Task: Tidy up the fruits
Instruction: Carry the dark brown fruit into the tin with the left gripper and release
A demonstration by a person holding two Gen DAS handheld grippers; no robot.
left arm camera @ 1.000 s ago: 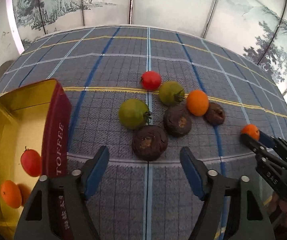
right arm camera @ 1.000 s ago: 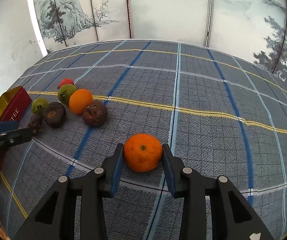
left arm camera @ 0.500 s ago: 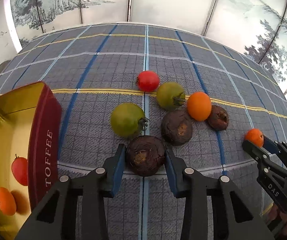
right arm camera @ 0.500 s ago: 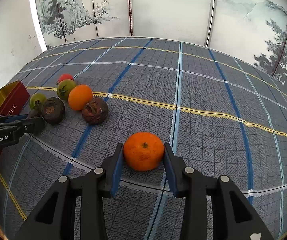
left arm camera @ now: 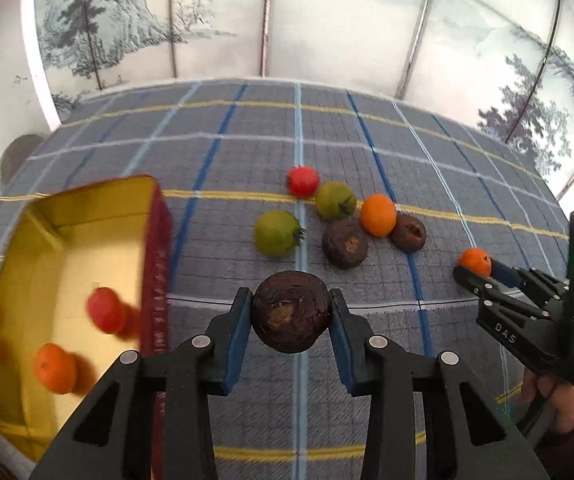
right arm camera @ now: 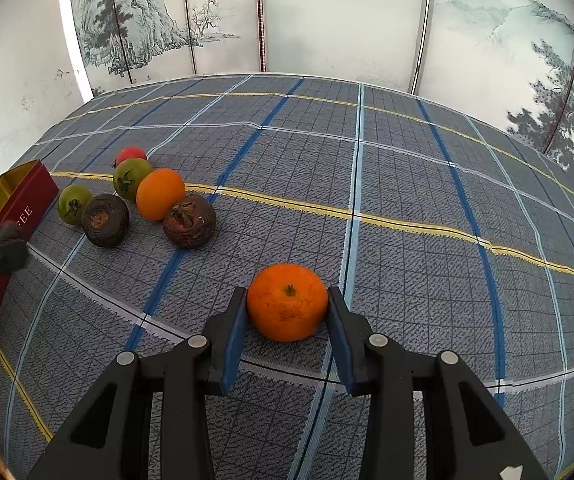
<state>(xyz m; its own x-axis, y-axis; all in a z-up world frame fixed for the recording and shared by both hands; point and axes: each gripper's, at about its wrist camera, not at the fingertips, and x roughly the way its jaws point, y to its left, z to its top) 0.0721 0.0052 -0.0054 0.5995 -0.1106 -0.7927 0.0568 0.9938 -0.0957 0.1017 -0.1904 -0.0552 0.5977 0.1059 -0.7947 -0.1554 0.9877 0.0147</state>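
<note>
My left gripper (left arm camera: 291, 314) is shut on a dark brown round fruit (left arm camera: 291, 310) and holds it above the cloth, just right of the red toffee tin (left arm camera: 155, 264). The tin holds a red tomato (left arm camera: 107, 310) and a small orange (left arm camera: 55, 368). My right gripper (right arm camera: 287, 312) is shut on an orange mandarin (right arm camera: 287, 302) low over the cloth; it also shows in the left wrist view (left arm camera: 473, 266). Several fruits lie on the cloth: a red tomato (left arm camera: 303, 181), two green tomatoes (left arm camera: 277, 232), an orange (left arm camera: 378, 215) and two dark brown fruits (left arm camera: 345, 243).
A blue-grey checked cloth (right arm camera: 407, 208) covers the table. A painted folding screen (right arm camera: 327, 20) stands behind the far edge. The tin (right arm camera: 19, 208) lies at the left of the right wrist view, with the left gripper's tip in front of it.
My left gripper closed on the nearest dark brown fruit, lifted it off the cloth and shifted toward the tin. My right gripper stayed shut on the mandarin.
</note>
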